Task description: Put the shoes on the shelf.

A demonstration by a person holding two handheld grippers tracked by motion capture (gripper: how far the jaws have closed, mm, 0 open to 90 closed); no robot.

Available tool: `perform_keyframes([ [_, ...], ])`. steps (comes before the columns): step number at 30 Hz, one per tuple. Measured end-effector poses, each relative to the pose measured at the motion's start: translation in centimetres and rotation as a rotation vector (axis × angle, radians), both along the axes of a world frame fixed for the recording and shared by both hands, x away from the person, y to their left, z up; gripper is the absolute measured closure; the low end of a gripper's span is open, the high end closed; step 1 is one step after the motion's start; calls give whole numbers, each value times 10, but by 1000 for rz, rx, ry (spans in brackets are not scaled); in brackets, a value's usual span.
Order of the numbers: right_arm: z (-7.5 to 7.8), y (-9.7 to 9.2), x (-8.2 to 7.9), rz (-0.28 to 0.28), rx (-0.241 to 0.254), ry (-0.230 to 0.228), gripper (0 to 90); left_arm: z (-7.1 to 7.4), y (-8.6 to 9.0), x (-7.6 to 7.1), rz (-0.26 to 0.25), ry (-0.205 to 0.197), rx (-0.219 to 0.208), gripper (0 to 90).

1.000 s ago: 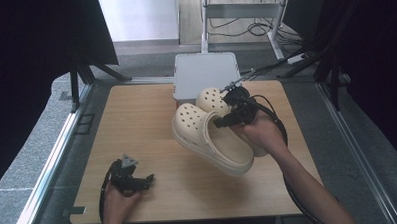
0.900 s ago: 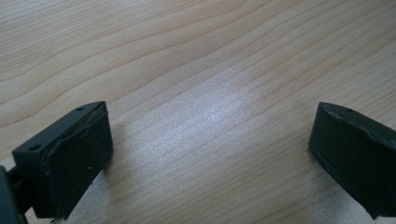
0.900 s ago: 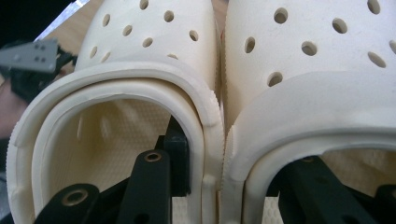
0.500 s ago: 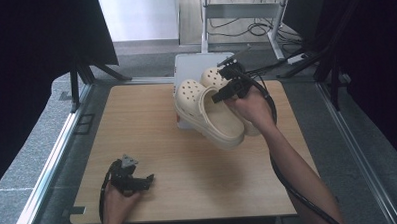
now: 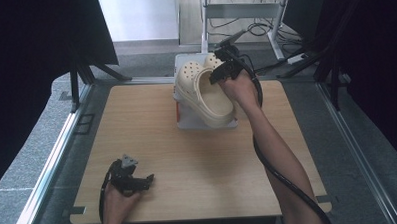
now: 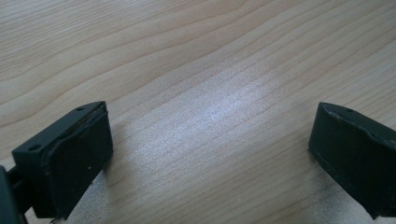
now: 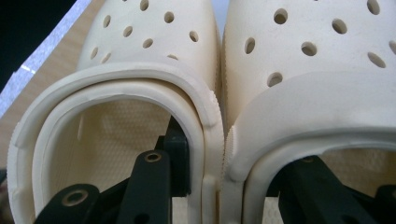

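Nearest the person, the left hand-held gripper (image 5: 148, 181) lies low on the pale wood-grain counter (image 5: 137, 124), close to its front edge. In the left gripper view its two blocky black jaws stand wide apart with nothing but smooth, faintly glossy laminate between them. Plenty of bare board spreads ahead of it and to both sides.

Farther off, the right hand-held gripper (image 5: 219, 73) carries a pair of cream foam clogs (image 5: 206, 94) with rounded, perforated toes and thick rolled collars. In the right gripper view one black jaw sits inside each shoe, and the two touching inner walls are pinched together between them; the footbeds show a fine pebbled texture. The jaw tips are hidden inside the shoes.

The clogs hang above a flat white rectangular box (image 5: 207, 122) at the far middle of the counter, toes pointing away from the person. Whether the soles touch the box cannot be made out, since the shoes cover most of its top. The second clog is largely hidden behind the first in the high view. The box's far end reaches past the counter's back edge, with grey floor (image 5: 47, 147) around.
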State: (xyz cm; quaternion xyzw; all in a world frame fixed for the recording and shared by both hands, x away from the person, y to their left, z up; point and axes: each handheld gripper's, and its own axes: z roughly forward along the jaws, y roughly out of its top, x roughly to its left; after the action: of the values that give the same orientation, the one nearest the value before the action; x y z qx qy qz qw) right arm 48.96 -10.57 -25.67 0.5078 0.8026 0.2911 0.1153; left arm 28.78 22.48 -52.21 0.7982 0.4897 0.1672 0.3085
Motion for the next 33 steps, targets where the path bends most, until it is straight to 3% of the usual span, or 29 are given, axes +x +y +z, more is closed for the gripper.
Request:
perform_keyframes([
  [11,2,4,36,-107,36,-10,656,0,0,0,-2,3,0,0],
  [23,2,15,76,-184,58,-19,655,0,0,0,-4,5,-2,0],
  [27,-3,16,88,-210,82,-17,654,0,0,0,-4,6,-2,0],
  [33,-14,21,104,-227,57,-26,653,0,0,1,-6,4,0,0],
])
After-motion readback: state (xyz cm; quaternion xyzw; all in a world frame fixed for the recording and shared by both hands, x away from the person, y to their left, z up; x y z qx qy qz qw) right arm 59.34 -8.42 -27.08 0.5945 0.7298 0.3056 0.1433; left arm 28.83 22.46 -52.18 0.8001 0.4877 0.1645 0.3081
